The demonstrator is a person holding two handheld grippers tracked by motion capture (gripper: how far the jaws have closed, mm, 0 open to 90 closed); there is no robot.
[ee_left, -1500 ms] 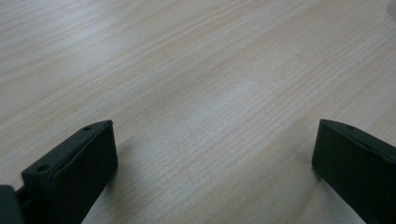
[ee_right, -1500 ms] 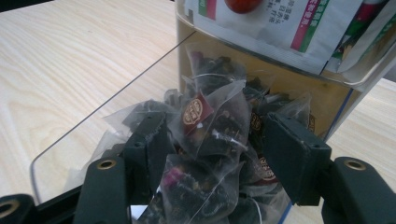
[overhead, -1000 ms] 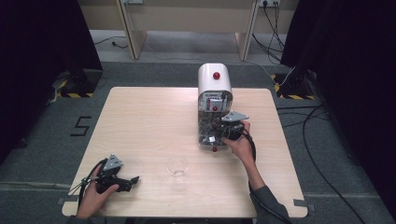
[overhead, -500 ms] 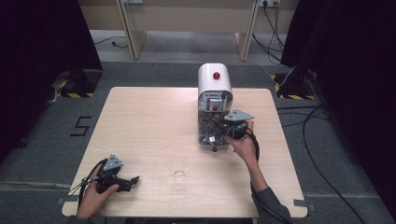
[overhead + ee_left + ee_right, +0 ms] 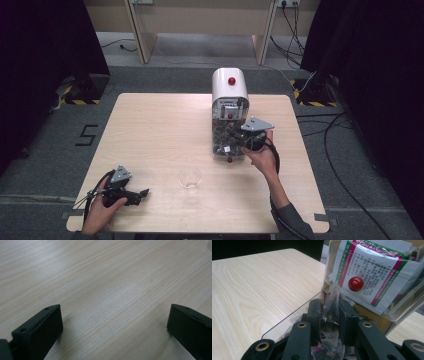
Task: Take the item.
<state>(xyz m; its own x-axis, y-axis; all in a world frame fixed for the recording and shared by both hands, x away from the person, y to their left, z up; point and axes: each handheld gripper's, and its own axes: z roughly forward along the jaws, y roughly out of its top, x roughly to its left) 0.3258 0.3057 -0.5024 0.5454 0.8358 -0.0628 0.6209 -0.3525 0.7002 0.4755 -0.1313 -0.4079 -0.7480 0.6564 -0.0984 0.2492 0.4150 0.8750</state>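
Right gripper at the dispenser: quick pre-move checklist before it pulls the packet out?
1. Grip on packet: the right gripper has its jaws closed on a clear tea packet. Ok.
2. Packet free of the dispenser: its lower part sits among other packets in the tray. Cannot tell.
3. Glass in place: upright on the table, apart from the dispenser. Ok.
4. Path from dispenser to glass: bare tabletop between them. Ok.
5. Left gripper out of the way: open, low over the table near the left front corner, away from the glass. Ok.
6. Dispenser steady: nothing braces it. Cannot tell.
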